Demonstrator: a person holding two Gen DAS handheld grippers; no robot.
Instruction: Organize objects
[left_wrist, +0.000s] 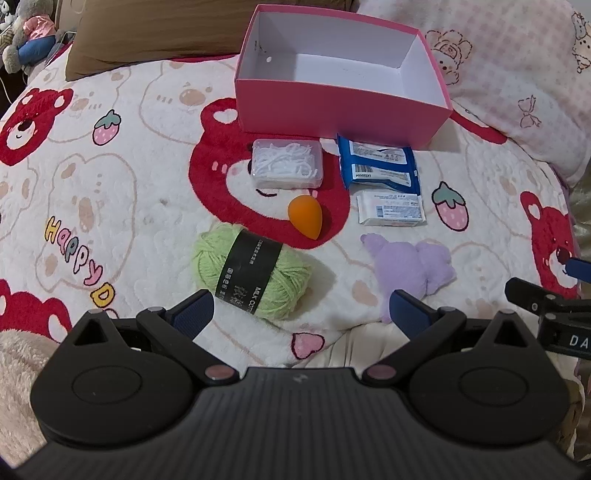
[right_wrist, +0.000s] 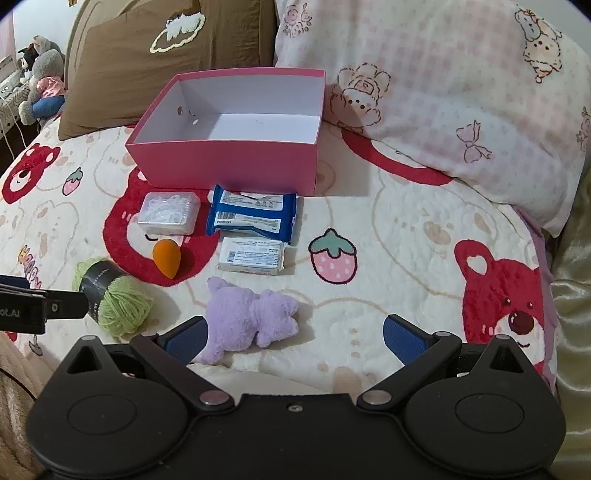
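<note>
An empty pink box (left_wrist: 332, 107) (right_wrist: 225, 162) sits open on the bed. In front of it lie a clear case of white floss picks (left_wrist: 286, 164) (right_wrist: 168, 214), a blue wipes pack (left_wrist: 378, 166) (right_wrist: 253, 216), a white packet (left_wrist: 391, 208) (right_wrist: 253, 256), an orange sponge egg (left_wrist: 306, 216) (right_wrist: 168, 256), a green yarn ball (left_wrist: 255, 275) (right_wrist: 118, 299) and a purple plush (left_wrist: 413, 266) (right_wrist: 247, 317). My left gripper (left_wrist: 301, 314) is open, just short of the yarn. My right gripper (right_wrist: 295, 339) is open, its left finger beside the plush.
The bed has a bear-print blanket (left_wrist: 110, 184) (right_wrist: 406, 240). A brown pillow (right_wrist: 166, 55) and a pink checked pillow (right_wrist: 443, 92) lie behind the box. Stuffed toys (right_wrist: 40, 81) sit at the far left.
</note>
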